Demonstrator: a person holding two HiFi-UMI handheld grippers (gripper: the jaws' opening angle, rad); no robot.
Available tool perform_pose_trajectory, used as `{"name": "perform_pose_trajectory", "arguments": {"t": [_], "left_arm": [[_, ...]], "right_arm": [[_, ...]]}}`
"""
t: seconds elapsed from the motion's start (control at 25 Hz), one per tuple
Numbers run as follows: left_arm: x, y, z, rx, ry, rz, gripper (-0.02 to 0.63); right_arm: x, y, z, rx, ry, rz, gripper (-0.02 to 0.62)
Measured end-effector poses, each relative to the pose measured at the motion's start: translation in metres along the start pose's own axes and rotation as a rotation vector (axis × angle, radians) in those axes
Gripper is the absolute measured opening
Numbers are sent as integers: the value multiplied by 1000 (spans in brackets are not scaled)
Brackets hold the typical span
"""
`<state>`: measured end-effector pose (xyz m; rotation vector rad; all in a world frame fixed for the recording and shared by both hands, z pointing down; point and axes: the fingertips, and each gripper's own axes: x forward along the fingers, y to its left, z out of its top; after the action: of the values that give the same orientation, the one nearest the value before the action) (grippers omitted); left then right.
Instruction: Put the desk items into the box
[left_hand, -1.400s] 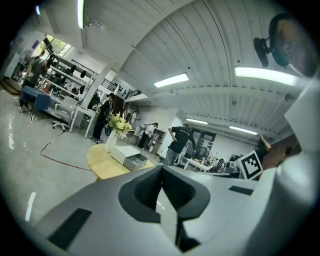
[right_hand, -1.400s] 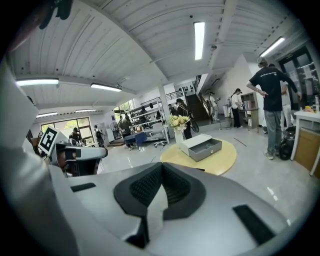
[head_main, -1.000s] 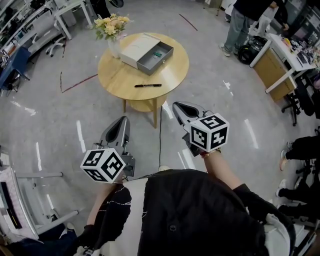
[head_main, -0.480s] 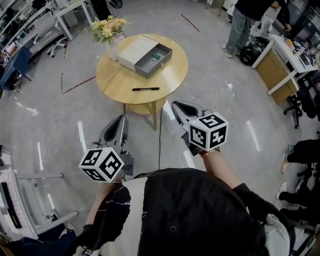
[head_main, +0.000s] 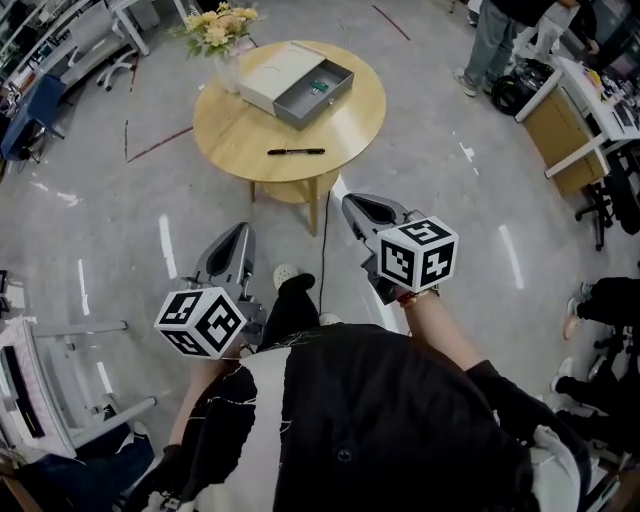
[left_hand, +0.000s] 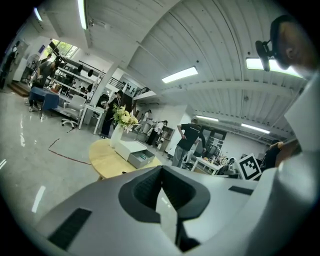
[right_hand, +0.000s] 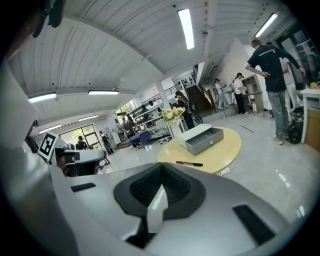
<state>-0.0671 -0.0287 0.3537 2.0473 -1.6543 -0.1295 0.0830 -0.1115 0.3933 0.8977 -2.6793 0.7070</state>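
Left gripper (head_main: 238, 230) and right gripper (head_main: 352, 203) are shut and empty; my foot (head_main: 288, 275) just stepped toward the table (head_main: 350, 120) and pen (head_main: 296, 152).

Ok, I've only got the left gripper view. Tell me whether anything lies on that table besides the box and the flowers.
Observer: A black pen lies on the round table, apart from the open box, on our side of it.
Operator: Describe the floor ahead.
Observer: A thin dark cable runs from the table's foot toward us.
Operator: Report the right tongs.
Observer: The right gripper has its tongs shut, nothing between them, short of the table.
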Motion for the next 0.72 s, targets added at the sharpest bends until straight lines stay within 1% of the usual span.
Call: {"name": "perform_pose_trajectory", "arguments": {"t": [0.12, 0.44, 0.72], "left_arm": [[0, 8, -2, -13, 11, 18, 9], [23, 18, 6, -7, 14, -9, 9], [54, 45, 17, -38, 23, -14, 9]], "right_arm": [[7, -1, -3, 23, 13, 6, 5], [26, -17, 2, 50, 23, -22, 5], [55, -32, 11, 51, 46, -39, 5]]}}
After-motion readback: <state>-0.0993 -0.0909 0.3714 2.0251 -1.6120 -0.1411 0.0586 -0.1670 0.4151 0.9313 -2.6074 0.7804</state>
